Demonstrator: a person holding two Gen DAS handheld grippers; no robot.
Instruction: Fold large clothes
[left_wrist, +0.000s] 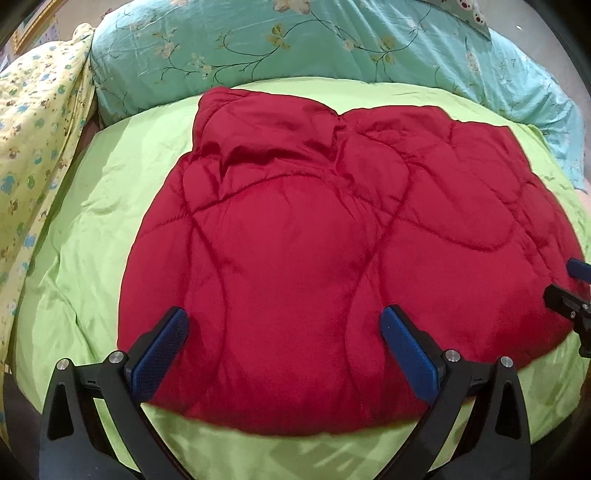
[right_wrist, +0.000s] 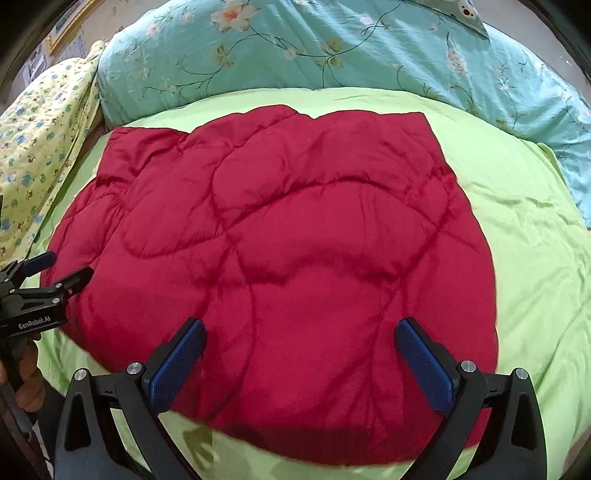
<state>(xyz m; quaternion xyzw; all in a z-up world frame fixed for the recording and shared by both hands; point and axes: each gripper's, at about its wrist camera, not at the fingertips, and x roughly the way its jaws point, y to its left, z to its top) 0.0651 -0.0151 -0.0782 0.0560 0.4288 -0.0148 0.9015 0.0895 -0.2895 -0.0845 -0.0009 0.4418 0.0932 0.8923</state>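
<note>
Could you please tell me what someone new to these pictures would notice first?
The big red quilted jacket stands out first, spread flat in the middle of the lime green sheet. Next come the open left gripper and right gripper, both above the jacket's near edge, holding nothing. Behind lies a turquoise flowered quilt.

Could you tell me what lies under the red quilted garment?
The red quilted garment rests on a light green sheet, visible around its edges. Whatever lies beneath its middle, including any folded layers, is covered and cannot be seen.
</note>
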